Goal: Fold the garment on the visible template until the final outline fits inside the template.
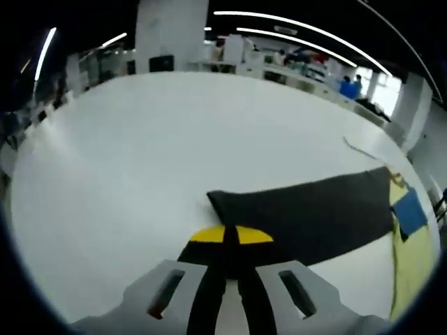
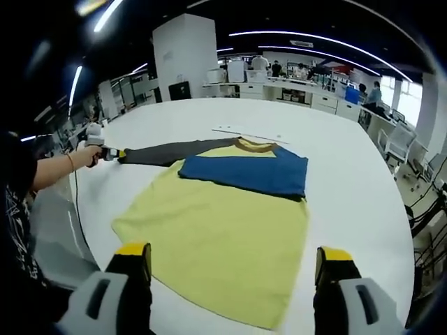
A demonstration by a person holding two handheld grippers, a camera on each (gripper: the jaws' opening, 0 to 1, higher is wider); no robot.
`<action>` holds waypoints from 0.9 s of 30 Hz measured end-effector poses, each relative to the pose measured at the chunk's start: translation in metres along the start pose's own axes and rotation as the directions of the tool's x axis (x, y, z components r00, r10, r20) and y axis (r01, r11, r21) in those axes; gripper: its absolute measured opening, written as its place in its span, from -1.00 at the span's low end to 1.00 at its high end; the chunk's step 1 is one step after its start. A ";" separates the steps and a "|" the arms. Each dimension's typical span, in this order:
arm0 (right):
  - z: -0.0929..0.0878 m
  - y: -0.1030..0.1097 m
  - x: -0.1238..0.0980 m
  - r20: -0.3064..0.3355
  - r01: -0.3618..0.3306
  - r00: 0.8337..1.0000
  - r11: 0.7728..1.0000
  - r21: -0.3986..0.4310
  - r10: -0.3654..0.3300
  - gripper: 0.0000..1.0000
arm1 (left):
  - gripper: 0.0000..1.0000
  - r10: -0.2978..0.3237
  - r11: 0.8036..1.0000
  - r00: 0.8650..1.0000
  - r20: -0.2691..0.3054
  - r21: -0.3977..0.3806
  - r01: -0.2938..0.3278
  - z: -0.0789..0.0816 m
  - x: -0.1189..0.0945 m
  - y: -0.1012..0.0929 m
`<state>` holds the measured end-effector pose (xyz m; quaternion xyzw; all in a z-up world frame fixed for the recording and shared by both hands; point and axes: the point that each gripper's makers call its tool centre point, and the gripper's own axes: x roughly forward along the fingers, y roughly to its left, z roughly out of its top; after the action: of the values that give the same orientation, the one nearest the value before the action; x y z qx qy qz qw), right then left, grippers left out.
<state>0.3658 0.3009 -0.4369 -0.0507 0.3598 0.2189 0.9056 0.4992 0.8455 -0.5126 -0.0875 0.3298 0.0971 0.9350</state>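
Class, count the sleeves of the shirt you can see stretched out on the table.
1. A dark grey sleeve runs from the shirt toward the left gripper, whose jaws are shut on its cuff. The sleeve on the other side may be folded under the blue band.

- A large white surface (image 2: 349, 188) with a rounded edge carries everything.
- A shirt (image 2: 223, 230) lies flat on it: yellow body, blue band across the chest, one dark sleeve (image 1: 314, 213) stretched out sideways.
- A thin pale strip (image 2: 251, 136) lies just beyond the collar.
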 end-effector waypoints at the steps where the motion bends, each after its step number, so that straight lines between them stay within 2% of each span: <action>1: 0.000 0.000 0.000 0.002 0.000 1.000 1.000 0.001 0.000 0.97 | -0.99 -0.002 1.000 1.000 0.002 0.007 0.002 0.001 -0.001 -0.001; 11: 0.001 0.008 0.003 0.007 -0.019 1.000 1.000 -0.007 0.019 0.97 | -1.00 -0.096 0.995 0.993 0.066 0.014 0.096 0.025 -0.010 -0.039; 18: -0.003 0.010 0.002 0.012 -0.031 0.999 0.999 -0.010 0.031 0.97 | -1.00 -0.174 0.984 0.980 0.095 0.065 0.168 0.045 -0.013 -0.085; 23: -0.004 0.010 0.001 0.017 -0.039 0.999 0.999 -0.006 0.039 0.97 | -1.00 -0.218 0.975 0.970 0.111 0.069 0.211 0.056 -0.010 -0.113; 27: -0.005 0.012 0.002 0.013 -0.054 0.998 0.998 -0.015 0.054 0.97 | -1.00 -0.254 0.965 0.961 0.113 0.104 0.242 0.061 -0.011 -0.140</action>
<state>0.3593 0.3110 -0.4410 -0.0462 0.3533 0.2463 0.9013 0.5607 0.7229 -0.4444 -0.0801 0.2609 -0.0304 0.9616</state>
